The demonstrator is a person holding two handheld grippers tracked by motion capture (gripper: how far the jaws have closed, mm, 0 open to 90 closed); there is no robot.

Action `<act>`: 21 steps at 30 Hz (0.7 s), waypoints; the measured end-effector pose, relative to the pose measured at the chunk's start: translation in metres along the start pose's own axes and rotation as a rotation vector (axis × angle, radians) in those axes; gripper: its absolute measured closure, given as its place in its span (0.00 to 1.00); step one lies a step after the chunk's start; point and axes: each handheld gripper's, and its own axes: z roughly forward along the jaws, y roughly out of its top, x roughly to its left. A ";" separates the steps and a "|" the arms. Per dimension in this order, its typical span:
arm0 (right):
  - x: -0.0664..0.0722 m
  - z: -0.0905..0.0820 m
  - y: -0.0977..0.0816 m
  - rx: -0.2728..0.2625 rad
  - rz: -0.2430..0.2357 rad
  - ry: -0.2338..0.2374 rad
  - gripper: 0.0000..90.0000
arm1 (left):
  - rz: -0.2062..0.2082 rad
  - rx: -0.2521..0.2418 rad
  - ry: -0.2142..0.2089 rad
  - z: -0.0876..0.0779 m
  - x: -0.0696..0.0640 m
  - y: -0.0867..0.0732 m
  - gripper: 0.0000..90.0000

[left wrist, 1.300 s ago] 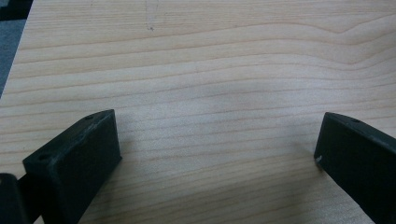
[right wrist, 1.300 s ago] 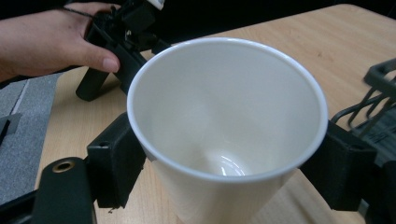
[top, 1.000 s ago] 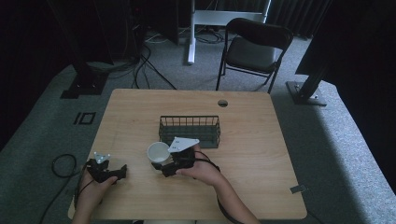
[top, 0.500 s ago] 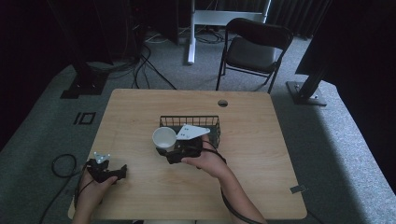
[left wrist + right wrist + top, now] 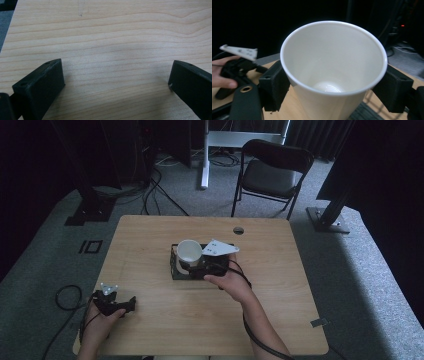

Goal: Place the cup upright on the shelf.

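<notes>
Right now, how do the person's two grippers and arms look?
Both are black handheld tools. The left gripper and the right gripper each carry a grey three-cornered plate with small dots on top, and a black cable trails from each. The jaws are blocky, matte black pads. The forearms are bare, no sleeves visible.

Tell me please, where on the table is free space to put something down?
The table is bare along its far edge and left side, on its right side, and along the near edge between the left gripper and the right forearm. It is crowded at the middle, where the right gripper holds the white cup over the wire basket.
</notes>
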 end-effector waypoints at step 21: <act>-0.042 -0.004 -0.011 0.067 0.032 -0.268 0.23 | 0.001 -0.001 0.000 0.000 0.000 0.000 0.00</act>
